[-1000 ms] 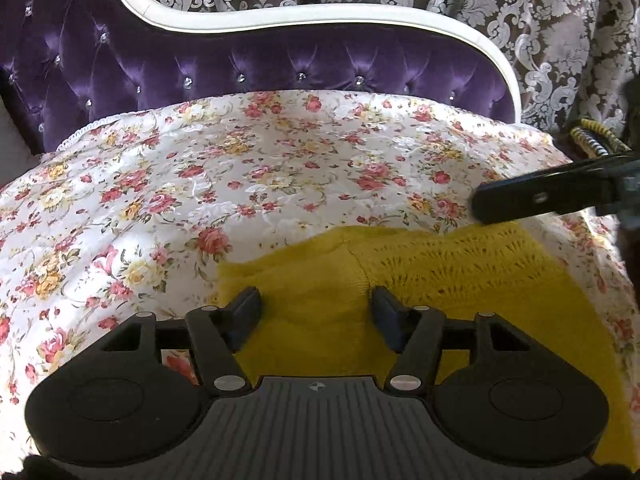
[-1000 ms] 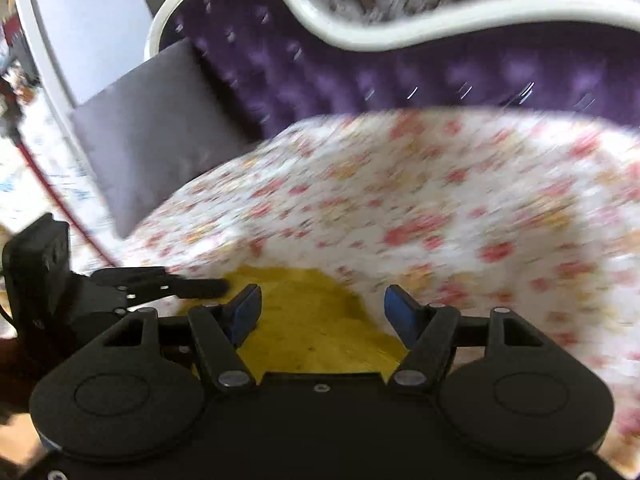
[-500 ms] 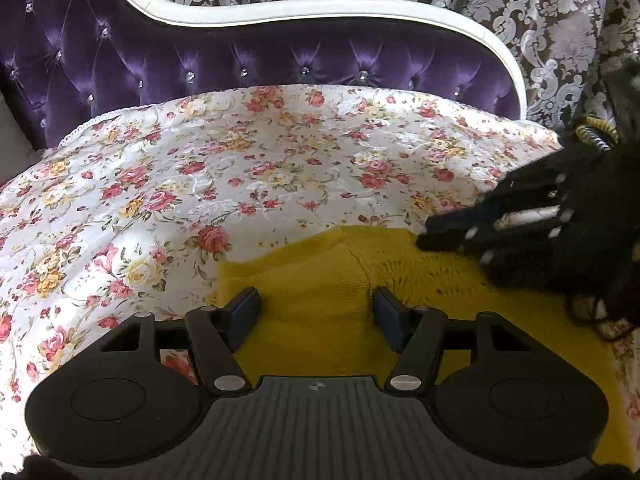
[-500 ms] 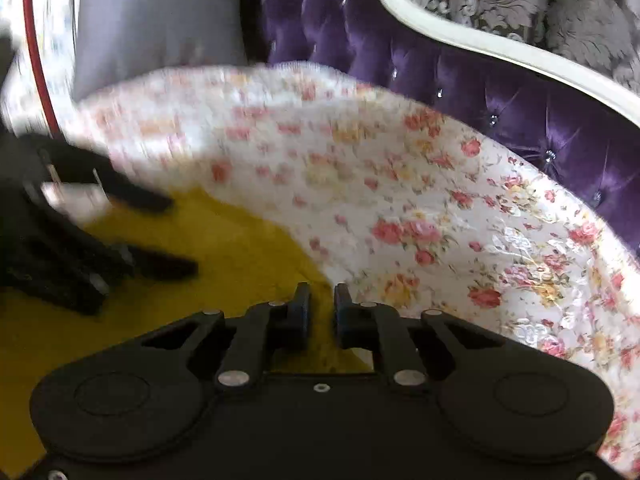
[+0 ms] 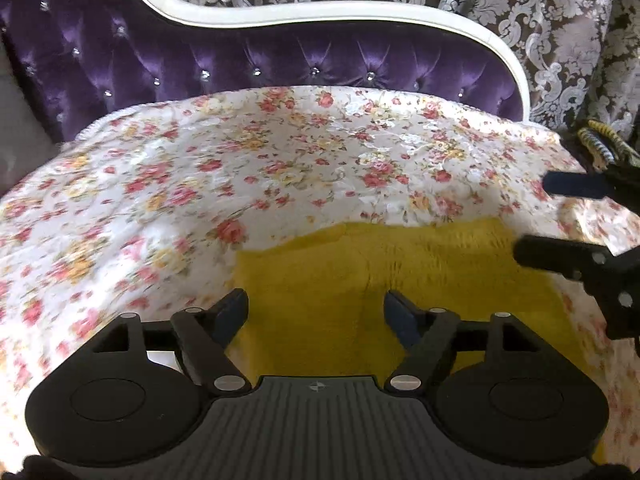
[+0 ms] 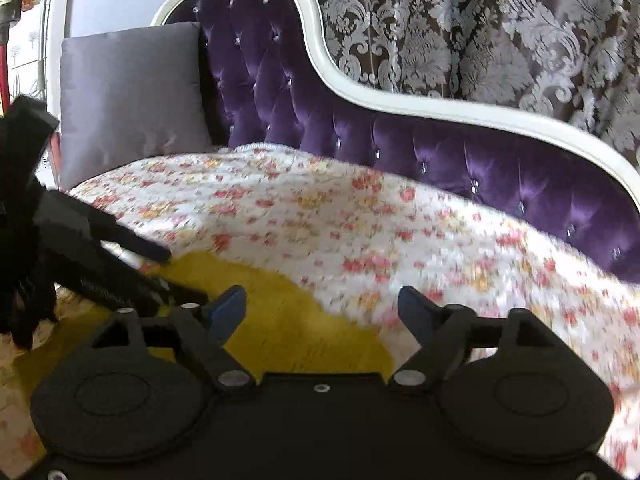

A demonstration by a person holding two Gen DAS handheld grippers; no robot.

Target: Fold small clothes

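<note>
With both the left gripper (image 5: 316, 312) and the right gripper (image 6: 322, 306) wide open and holding nothing, the yellow knit top (image 5: 400, 276) lying flat at the sofa's near edge on the flowered cover (image 5: 240, 168) could bunch up if only 1 pinches it.

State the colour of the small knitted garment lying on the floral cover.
Mustard yellow knitted garment, plain in colour, seen best in the left wrist view.

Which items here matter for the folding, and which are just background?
Job:
- yellow knitted garment
- left gripper, open
- right gripper, open

Background:
- floral quilted cover
- purple tufted sofa back
- grey cushion
- damask curtain
</note>
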